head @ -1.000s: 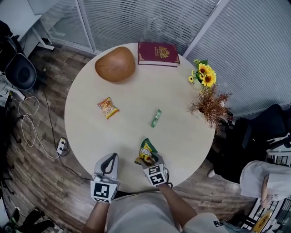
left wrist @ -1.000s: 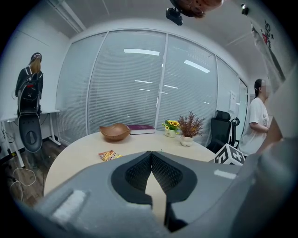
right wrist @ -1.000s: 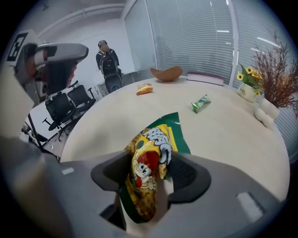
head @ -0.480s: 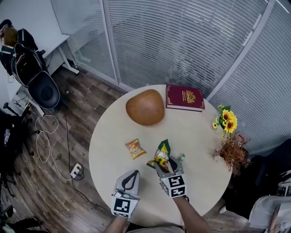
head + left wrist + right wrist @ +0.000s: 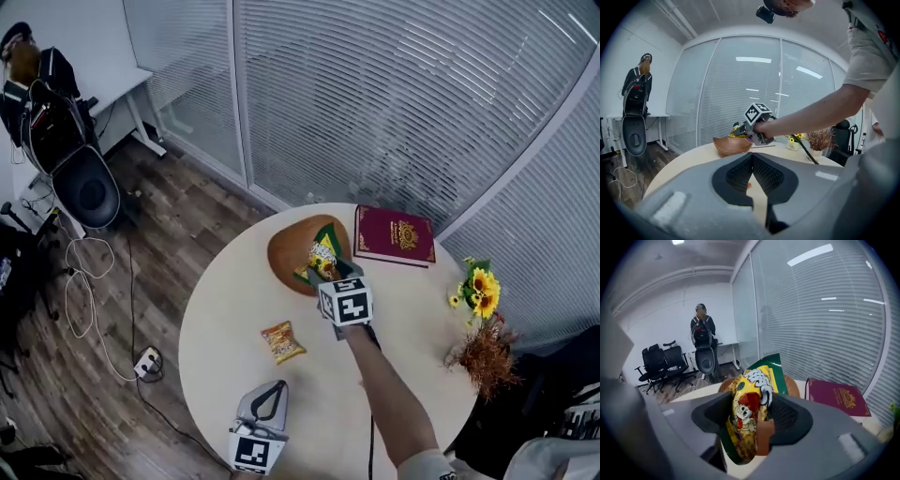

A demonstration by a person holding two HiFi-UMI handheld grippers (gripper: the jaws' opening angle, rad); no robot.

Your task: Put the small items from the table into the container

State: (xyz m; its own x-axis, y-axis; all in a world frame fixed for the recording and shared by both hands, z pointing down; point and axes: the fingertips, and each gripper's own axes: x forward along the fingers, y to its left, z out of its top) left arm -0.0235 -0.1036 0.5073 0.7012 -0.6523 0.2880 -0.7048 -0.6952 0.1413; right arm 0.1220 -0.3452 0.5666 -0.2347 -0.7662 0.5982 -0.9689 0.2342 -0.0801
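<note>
Head view: the right gripper point(image 5: 330, 274) is clamping a yellow-green snack bag point(image 5: 323, 248) above the wooden bowl point(image 5: 286, 255); the left gripper point(image 5: 270, 392) is hanging closed and empty at the bench's point(image 5: 220, 319) near edge.

Cool, even office light, soft shadows on the pale table point(image 5: 225, 319). Ceiling-light reflections point(image 5: 810, 255) glare white on the glass wall point(image 5: 834, 333). Both gripper views bulge fisheye-style, black at the corners, and the left gripper point(image 5: 752, 159) looms blurred up close.

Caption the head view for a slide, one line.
Right gripper holds a yellow-green snack bag above the wooden bowl; an orange packet lies on the table, left gripper shut.
</note>
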